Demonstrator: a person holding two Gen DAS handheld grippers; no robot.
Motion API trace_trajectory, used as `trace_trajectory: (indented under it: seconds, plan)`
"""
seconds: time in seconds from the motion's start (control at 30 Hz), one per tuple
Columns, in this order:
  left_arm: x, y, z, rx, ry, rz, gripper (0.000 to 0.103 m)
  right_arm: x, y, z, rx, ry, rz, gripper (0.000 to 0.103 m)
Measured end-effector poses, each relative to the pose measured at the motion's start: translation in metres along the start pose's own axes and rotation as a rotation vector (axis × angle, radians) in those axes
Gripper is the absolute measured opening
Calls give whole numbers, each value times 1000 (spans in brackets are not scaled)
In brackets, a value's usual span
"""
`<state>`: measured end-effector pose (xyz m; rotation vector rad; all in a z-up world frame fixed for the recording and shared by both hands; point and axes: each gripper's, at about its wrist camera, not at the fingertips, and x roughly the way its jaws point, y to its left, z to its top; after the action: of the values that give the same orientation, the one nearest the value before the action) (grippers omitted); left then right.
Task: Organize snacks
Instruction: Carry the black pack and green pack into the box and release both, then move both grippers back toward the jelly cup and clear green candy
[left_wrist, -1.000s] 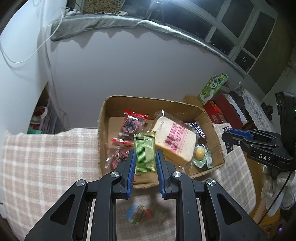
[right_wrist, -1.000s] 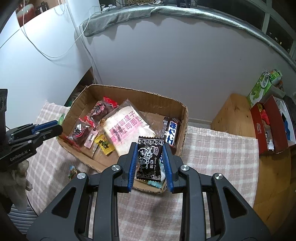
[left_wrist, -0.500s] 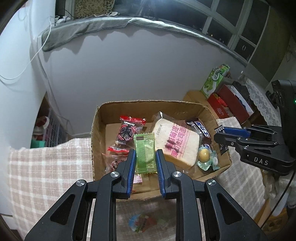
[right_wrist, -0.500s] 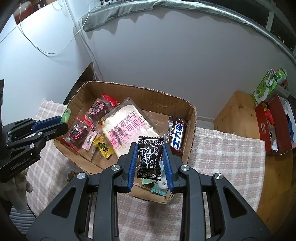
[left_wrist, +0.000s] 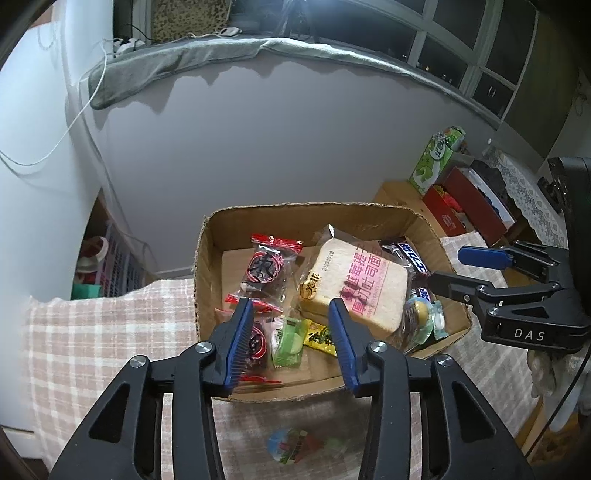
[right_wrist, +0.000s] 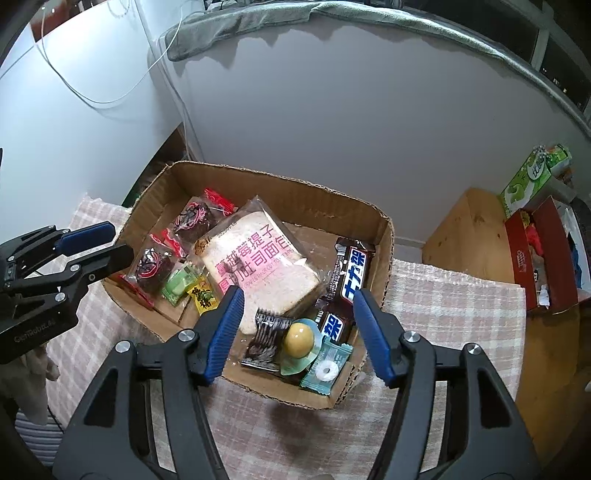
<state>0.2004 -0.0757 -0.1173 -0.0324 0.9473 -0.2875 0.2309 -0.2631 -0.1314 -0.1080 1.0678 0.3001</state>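
A cardboard box (left_wrist: 208, 236) (right_wrist: 384, 236) on a checked cloth holds several snacks. My left gripper (left_wrist: 291, 314) is open above its near left part, over a green packet (left_wrist: 290, 341) that lies in the box. My right gripper (right_wrist: 297, 299) is open above the near right corner, over a black packet (right_wrist: 266, 341), a yellow jelly cup (right_wrist: 299, 339) and a mint candy (right_wrist: 327, 369). A bagged toast slice (left_wrist: 354, 288) (right_wrist: 255, 258), dark red-edged packets (left_wrist: 266, 267) and a chocolate bar (right_wrist: 351, 273) also lie inside. The right gripper also shows in the left wrist view (left_wrist: 458, 269).
One colourful wrapped snack (left_wrist: 295, 445) lies on the cloth in front of the box. A wooden stand (right_wrist: 476, 229) with a red box (right_wrist: 543, 254) and a green carton (right_wrist: 528, 177) is at the right. A white wall is behind.
Both grippers have opened. The green packet dropped from the left gripper into the box, and the black packet dropped from the right gripper into the box's near right corner.
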Motion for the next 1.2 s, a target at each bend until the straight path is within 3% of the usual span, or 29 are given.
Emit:
trace_trajectory:
  seconds: [0.17,0.63,0.8,0.97,1.1,1.2]
  plan:
    - [-2,3,-2,-10,-1,7,41,-2,1,-3,-2,-1,-7,70]
    - [-32,37,-28,-102,-28,11,41,-28,8,-27,39,-31,27,70]
    - [-41,46,-55,-161,-2,6,41,-36,16,-53,71,-25,44,70]
    - [-26,53,-80,-240,75,-24,41,-34,24,-83,88,21,74,70]
    - [-11,50,-90,-305,115,-53,41,-26,27,-104,110,75,108,50]
    - [0,40,-88,-320,129,-63,41,-20,30,-114,116,100,114,49]
